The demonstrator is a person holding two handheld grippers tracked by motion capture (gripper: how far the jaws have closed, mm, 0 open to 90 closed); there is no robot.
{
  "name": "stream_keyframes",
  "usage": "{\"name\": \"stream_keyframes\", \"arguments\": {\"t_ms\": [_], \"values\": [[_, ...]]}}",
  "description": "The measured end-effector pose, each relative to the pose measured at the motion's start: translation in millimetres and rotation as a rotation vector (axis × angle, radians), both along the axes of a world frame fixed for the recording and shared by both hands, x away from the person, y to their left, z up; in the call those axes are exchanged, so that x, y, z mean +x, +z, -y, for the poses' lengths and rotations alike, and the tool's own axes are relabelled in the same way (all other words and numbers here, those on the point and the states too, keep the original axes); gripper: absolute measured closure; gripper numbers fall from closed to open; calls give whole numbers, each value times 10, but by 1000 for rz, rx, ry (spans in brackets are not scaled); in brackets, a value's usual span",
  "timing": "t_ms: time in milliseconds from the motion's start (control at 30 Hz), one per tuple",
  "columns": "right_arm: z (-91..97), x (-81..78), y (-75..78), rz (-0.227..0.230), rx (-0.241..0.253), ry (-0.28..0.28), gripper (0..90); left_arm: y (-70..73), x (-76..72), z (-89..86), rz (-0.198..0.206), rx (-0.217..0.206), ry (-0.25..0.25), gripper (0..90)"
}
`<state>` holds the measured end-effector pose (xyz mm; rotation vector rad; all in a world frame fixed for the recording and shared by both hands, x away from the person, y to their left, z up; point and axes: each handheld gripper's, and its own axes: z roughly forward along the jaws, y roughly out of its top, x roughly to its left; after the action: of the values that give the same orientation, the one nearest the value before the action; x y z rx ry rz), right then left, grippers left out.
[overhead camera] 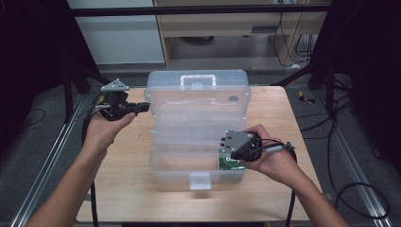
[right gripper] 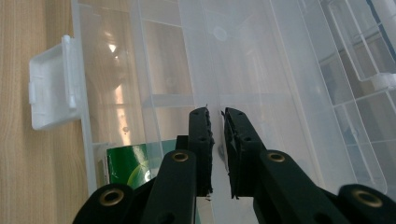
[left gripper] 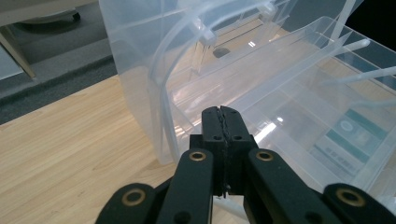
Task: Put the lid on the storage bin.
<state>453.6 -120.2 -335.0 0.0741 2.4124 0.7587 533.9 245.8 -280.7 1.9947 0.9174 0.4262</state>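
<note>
Clear glossy plastic box (overhead camera: 197, 101); matt wood-grain table (overhead camera: 127, 189).

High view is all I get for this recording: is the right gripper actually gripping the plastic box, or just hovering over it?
Observer: Gripping, as far as I can tell. In its own view, the right gripper has its jaws nearly together on a thin clear wall of the box.
Operator: And the left one, at the box's side?
Observer: The left gripper is shut, pads together, with nothing visible between them.
Operator: What's the green thing under the right hand?
Observer: A green packet, lying inside the corner compartment next to the white latch.
</note>
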Motion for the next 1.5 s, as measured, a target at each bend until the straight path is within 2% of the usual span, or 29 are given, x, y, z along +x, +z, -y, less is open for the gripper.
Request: {"name": "stream_keyframes", "arguments": {"t_ms": [633, 1000, 1100, 1233, 1333, 1500], "values": [[12, -56, -48, -13, 6, 3, 807, 22, -9, -6, -8, -16, 10, 898], [12, -64, -52, -25, 5, -3, 794, -52, -148, 8, 1, -40, -4, 887], [16, -65, -54, -29, 8, -3, 783, -55, -174, 25, 6, -33, -13, 883], [21, -75, -67, -38, 16, -4, 777, -68, -219, 45, 11, -45, -18, 879], [23, -90, -79, -39, 13, -4, 772, -98, -262, 56, 17, -31, -21, 877], [30, -113, -102, -47, 15, -3, 765, -153, -334, 46, 12, -42, -31, 877]]}}
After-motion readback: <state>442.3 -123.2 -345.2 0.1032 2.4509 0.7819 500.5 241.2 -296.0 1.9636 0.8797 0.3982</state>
